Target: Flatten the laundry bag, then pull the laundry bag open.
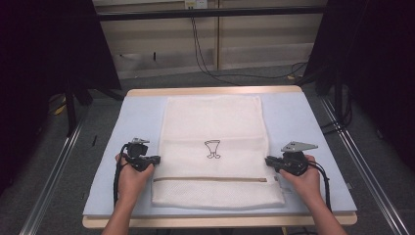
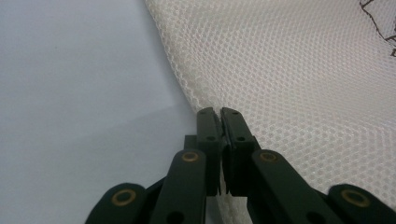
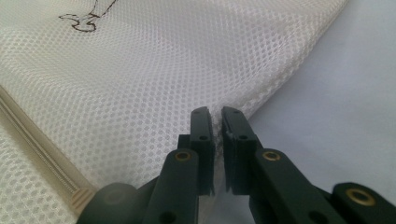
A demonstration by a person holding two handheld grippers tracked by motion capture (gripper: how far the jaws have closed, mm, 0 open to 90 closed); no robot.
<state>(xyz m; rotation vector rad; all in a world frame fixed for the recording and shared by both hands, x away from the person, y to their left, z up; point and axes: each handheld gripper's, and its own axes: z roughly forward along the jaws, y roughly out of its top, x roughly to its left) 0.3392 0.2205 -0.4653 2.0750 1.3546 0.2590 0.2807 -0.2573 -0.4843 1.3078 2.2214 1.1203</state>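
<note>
While the white mesh laundry bag (image 1: 213, 147) lies flat between your tongs, the left tongs (image 2: 218, 114) and right tongs (image 3: 215, 114) are each clamped on a side edge; next, probably lift both together off the pale blue tabletop (image 1: 308, 127).

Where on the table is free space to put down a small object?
The blue table top is bare right of the white mesh bag and left of it, toward the far corners. It is crowded near the front, where the left gripper and right gripper pinch the bag's side edges.
</note>
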